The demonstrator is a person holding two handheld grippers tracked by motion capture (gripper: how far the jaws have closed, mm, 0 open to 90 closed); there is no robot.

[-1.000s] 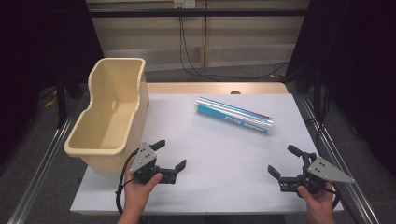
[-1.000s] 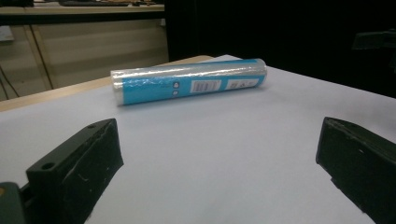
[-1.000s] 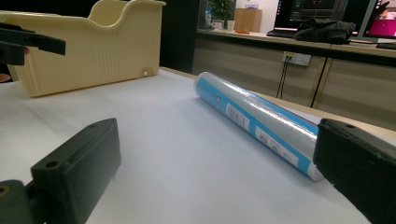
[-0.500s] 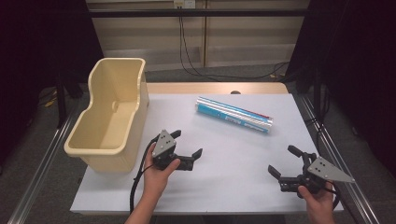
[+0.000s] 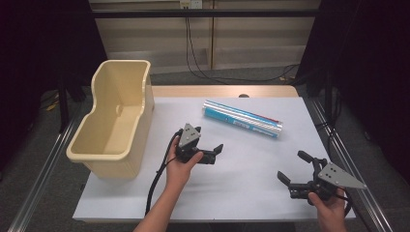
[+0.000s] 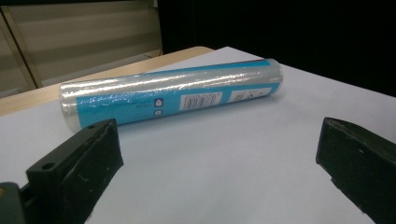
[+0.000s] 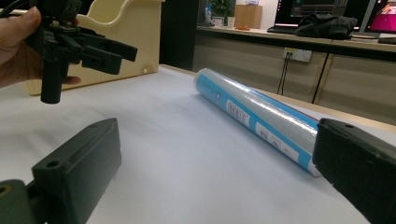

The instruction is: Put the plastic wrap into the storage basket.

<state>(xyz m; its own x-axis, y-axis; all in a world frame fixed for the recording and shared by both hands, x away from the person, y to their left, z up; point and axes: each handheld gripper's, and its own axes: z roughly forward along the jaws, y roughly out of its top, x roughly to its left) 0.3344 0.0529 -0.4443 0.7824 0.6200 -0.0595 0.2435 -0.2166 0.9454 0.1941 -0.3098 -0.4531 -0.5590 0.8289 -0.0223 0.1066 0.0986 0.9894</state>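
A white-topped desk carries a cream plastic bin along its left edge, standing upright and open at the top. Right of the bin, toward the far side of the desk, a blue roll wrapped in clear film lies flat on its side, angled from far left to near right, well apart from the bin; its printed label and barcode face the left tongs' camera.

The left tongs, held in a hand near the middle of the desk, point toward the roll with jaws spread wide and nothing between them; in the left gripper view the roll lies just beyond the 2 black jaws, not touching either. The right tongs, held in a hand at the near right corner, are likewise spread and empty, well apart from the roll. In the right gripper view the roll runs diagonally between the jaws farther off, with the left tongs and bin beyond.
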